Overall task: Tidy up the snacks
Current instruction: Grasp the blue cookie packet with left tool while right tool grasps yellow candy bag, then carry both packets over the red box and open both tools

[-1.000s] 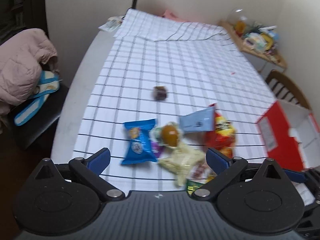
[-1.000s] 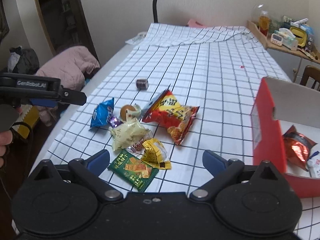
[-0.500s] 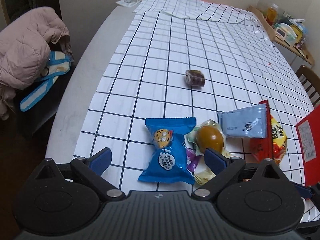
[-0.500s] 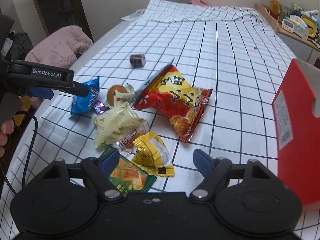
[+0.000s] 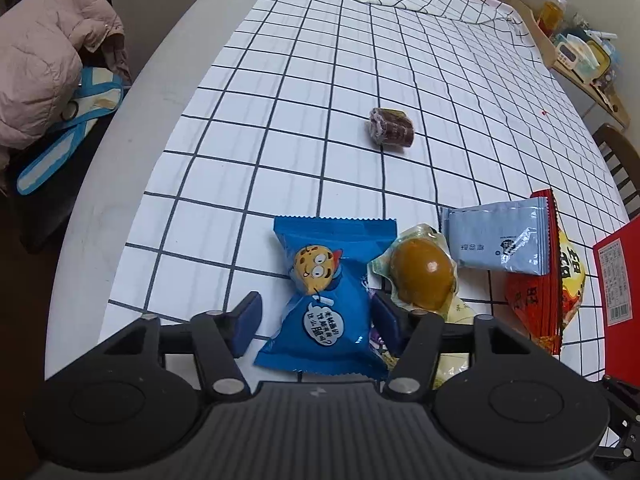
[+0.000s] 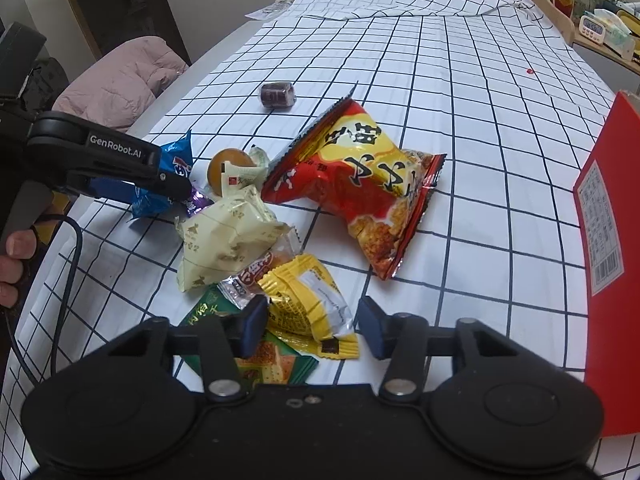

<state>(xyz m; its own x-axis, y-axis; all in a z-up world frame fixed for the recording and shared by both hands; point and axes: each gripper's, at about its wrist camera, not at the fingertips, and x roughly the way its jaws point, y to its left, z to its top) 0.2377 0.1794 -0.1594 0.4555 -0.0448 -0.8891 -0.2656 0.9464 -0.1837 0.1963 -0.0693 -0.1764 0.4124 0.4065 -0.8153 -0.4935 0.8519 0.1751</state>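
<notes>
Snacks (image 6: 352, 184), checked tablecloth (image 5: 340, 60), pink jacket (image 5: 44, 60)

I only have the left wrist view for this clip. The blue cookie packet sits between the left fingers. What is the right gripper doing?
Observer: The right gripper is over a yellow snack packet, which lies between its closing jaws.
Operator: Anything under that packet?
Observer: Yes, a green cracker packet lies partly beneath it.
Operator: I see only the edge of a red-and-yellow bag beside the red box. Is it whole?
Observer: The red and yellow chip bag lies flat and sealed, apart from the right gripper's fingers.
Operator: Can you see the left gripper from there?
Observer: Yes, the left gripper is at the blue cookie packet, a hand behind it.
</notes>
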